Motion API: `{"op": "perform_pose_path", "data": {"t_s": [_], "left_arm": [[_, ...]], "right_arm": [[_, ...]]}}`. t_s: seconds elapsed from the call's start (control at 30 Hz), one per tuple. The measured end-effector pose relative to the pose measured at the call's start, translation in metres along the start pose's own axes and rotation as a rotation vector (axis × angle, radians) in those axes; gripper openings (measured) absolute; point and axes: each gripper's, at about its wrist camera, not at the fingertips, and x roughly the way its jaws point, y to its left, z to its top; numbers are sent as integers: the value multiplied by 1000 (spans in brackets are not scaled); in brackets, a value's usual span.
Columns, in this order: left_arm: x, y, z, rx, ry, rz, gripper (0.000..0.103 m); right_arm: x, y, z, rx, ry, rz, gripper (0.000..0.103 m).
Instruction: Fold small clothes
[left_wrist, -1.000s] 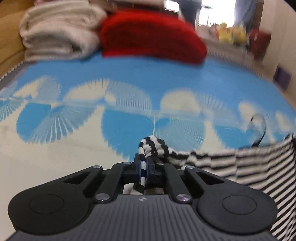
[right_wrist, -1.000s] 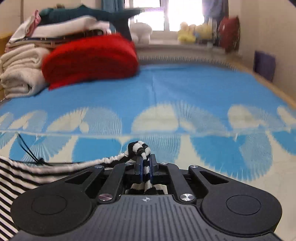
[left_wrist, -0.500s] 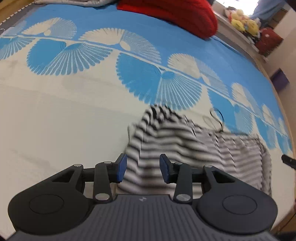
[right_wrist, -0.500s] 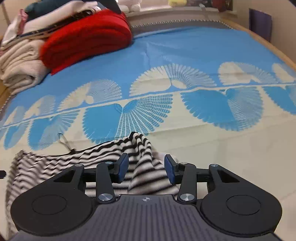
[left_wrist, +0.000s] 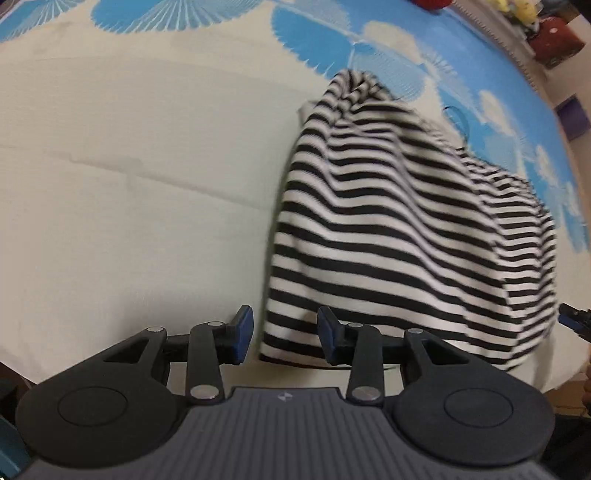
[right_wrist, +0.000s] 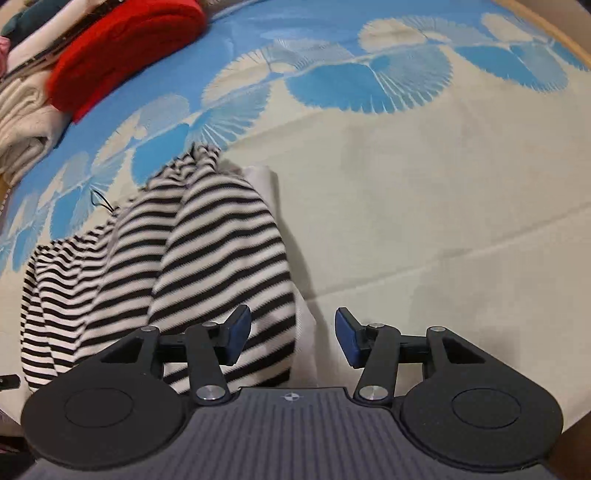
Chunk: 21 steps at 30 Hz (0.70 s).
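On the far left, cream folded towels and a red folded blanket sit stacked on the bed, whose cover is cream with blue fan shapes. The left claw hangs over the near left edge of the striped garment, its jaws having just been opening, now partly spread with the hem below and no pad pressing it. The garment lies rumpled on the cream part of the bed, seemingly folded over, though blur hides the layers. The right claw stands over its near right edge, jaws likewise just opened, gripping nothing.
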Motion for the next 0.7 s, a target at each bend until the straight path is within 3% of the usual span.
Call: {"op": "perform_pose_path", "data": {"t_s": [0.2,0.3,0.33,0.37,0.4,0.43,0.5,0.57,0.63,0.7], "left_arm": [[16,-1,2,14,61,-8,42],[24,-6,-1,51,82,-5,41],[27,-8,-2,65,89,-7,40],[28,-10,-3,83,90,-6,40],[28,-12,-4,96,86,-11,28],[27,-12,-4,105,81,-25,7],[20,-13,-4,122,47,-46,2],[4,-8,-2,108,-23,-60,2],[-17,7,1,26,-109,-106,1],[-27,16,-2,32,-137,-59,1]], "right_arm": [[20,21,-10,-85,109,11,53],[24,25,-13,-126,136,-23,52],[24,23,-12,-116,141,-27,50],[22,19,-12,-96,140,-22,39],[19,16,-11,-82,138,-14,27],[15,13,-10,-70,128,-5,23],[8,9,-8,-54,107,13,8],[-4,5,-6,-23,65,51,6],[-23,-1,-4,12,-12,113,5],[-37,-9,-3,49,-58,140,4]]}}
